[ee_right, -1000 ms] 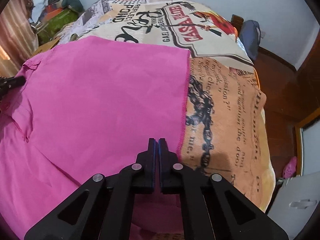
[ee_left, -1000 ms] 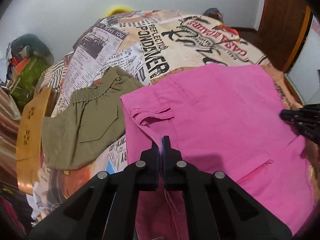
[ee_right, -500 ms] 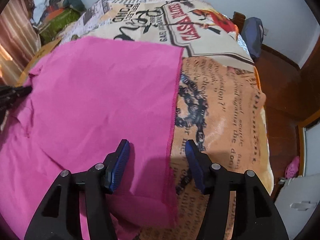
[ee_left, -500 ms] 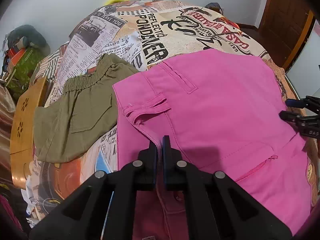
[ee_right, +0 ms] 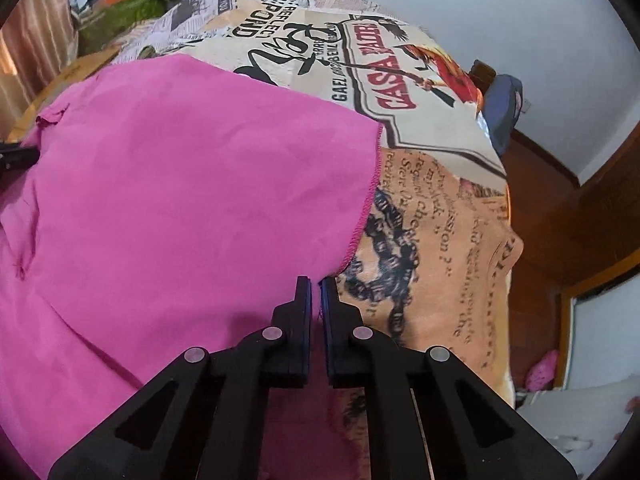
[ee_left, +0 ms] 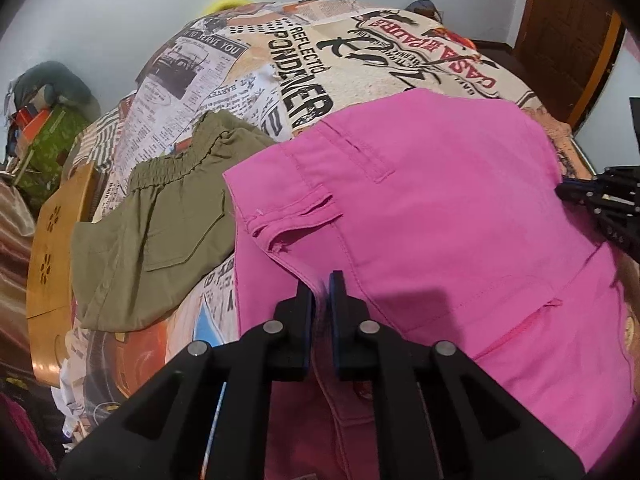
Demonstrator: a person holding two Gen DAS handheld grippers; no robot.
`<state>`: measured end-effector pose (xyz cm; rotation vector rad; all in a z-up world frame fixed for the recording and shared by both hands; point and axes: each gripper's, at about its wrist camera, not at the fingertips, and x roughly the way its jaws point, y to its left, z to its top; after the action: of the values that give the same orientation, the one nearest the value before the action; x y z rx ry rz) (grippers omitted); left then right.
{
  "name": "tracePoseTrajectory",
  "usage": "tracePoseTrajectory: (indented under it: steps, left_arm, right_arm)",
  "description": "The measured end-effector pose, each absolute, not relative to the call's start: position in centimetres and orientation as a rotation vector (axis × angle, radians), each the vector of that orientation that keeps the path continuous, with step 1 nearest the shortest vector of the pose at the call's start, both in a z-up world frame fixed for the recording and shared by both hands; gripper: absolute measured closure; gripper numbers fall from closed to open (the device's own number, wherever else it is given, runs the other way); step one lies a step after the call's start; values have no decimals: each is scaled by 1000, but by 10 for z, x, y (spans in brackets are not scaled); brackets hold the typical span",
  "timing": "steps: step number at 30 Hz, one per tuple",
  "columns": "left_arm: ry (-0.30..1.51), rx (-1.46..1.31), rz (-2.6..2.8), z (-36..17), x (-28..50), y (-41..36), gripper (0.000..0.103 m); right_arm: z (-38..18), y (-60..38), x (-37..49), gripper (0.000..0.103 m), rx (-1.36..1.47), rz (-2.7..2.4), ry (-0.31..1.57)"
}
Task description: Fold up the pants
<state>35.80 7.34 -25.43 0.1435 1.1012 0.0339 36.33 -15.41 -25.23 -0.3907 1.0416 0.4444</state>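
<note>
The pink pants (ee_left: 432, 208) lie spread on the printed bedspread (ee_left: 280, 60), waistband and belt loops toward the left. They also show in the right wrist view (ee_right: 180, 184), with the hem edge running down the middle. My left gripper (ee_left: 321, 280) is shut on the pink pants near the waistband seam. My right gripper (ee_right: 316, 284) is shut on the pink pants at the lower hem edge. The right gripper also shows at the right edge of the left wrist view (ee_left: 600, 196).
Olive green shorts (ee_left: 160, 232) lie left of the pink pants. A wooden chair back (ee_left: 52, 272) stands at the bed's left edge. Bags (ee_left: 44, 128) are piled in the far left corner. A wooden door (ee_left: 568, 32) and the floor (ee_right: 552, 216) are to the right.
The right gripper opened half a second ago and has now shut again on the hem. The left gripper stayed shut on the pants, and the pink fabric shifted slightly.
</note>
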Motion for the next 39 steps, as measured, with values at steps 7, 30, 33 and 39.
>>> tracePoseTrajectory:
  steps: [7, 30, 33, 39]
  left_arm:
    - [1119, 43, 39, -252, 360, 89, 88]
    - [991, 32, 9, -197, 398, 138, 50]
    - [1023, 20, -5, -212, 404, 138, 50]
    - [1055, 52, -11, -237, 418, 135, 50]
  right_arm:
    - [-248, -155, 368, 98, -354, 417, 1070]
    - [-167, -177, 404, 20, -185, 374, 859]
    - [-186, -169, 418, 20, -178, 396, 896]
    - [-214, -159, 433, 22, -194, 441, 949]
